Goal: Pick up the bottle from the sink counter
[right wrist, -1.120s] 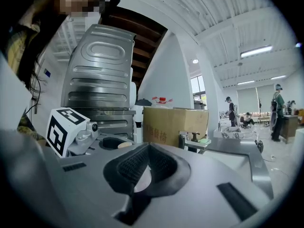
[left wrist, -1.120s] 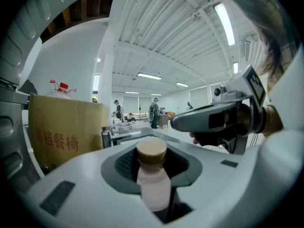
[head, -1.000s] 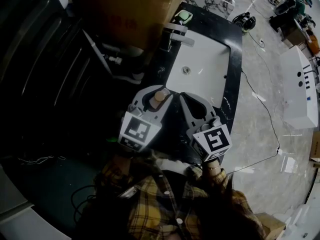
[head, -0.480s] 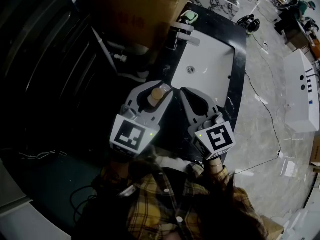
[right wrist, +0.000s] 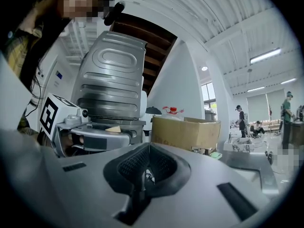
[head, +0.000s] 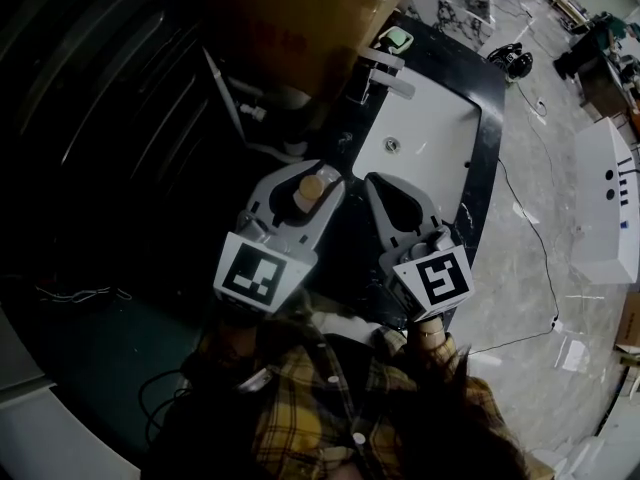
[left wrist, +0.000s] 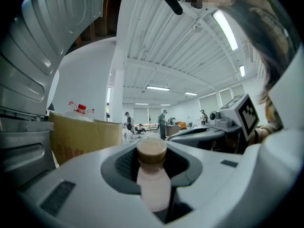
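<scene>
My left gripper jaws are clenched on the pale bottle, its tan cap poking out past the tips. The white sink basin in the black surface lies at 1 o'clock. At 3 o'clock, my right gripper jaws are pressed together, empty.

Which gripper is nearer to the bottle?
Left. The left gripper is shut on the bottle, whose tan cap shows between its jaws; the right gripper is alongside, to the bottle's right, jaws together on nothing.
</scene>
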The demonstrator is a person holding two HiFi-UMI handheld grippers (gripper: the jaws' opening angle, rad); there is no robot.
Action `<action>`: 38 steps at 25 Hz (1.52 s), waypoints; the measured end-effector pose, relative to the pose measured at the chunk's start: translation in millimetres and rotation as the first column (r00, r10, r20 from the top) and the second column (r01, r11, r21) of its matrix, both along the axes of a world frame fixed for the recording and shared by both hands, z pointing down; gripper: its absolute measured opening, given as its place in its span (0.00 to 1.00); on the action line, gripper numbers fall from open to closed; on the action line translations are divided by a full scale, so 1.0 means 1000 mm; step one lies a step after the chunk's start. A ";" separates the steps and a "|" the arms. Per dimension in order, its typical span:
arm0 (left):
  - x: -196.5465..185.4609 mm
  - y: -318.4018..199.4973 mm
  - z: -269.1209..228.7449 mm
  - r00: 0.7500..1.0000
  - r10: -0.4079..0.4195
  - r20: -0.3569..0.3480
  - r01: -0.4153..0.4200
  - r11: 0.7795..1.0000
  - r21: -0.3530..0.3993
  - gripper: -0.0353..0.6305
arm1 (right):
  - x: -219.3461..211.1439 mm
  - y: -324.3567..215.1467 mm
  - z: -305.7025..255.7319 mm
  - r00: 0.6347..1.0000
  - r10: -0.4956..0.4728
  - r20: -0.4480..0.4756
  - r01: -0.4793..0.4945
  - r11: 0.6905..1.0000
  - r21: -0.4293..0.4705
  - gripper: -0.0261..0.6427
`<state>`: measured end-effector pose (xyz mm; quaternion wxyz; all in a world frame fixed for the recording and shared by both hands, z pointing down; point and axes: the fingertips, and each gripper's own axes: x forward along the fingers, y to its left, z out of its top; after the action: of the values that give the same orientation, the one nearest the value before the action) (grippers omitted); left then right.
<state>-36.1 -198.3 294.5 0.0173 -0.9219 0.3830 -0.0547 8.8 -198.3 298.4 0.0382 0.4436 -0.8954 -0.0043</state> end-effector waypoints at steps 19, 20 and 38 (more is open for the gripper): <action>-0.004 0.002 -0.003 1.000 -0.007 -0.023 0.007 1.000 0.003 0.24 | -0.009 0.002 -0.002 0.999 -0.032 -0.031 0.033 0.999 0.010 0.06; -0.004 0.002 -0.003 1.000 -0.006 -0.024 0.006 1.000 0.003 0.24 | -0.009 0.002 -0.002 0.999 -0.033 -0.032 0.033 0.999 0.011 0.06; -0.012 -0.004 0.000 1.000 -0.014 -0.018 0.014 1.000 0.003 0.24 | -0.017 -0.003 0.003 0.998 -0.042 -0.054 0.042 0.999 0.001 0.06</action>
<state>-47.9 -202.7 294.0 0.0147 -0.9196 0.3898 -0.0458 -7.8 -201.7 301.3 0.0618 0.4246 -0.9031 -0.0183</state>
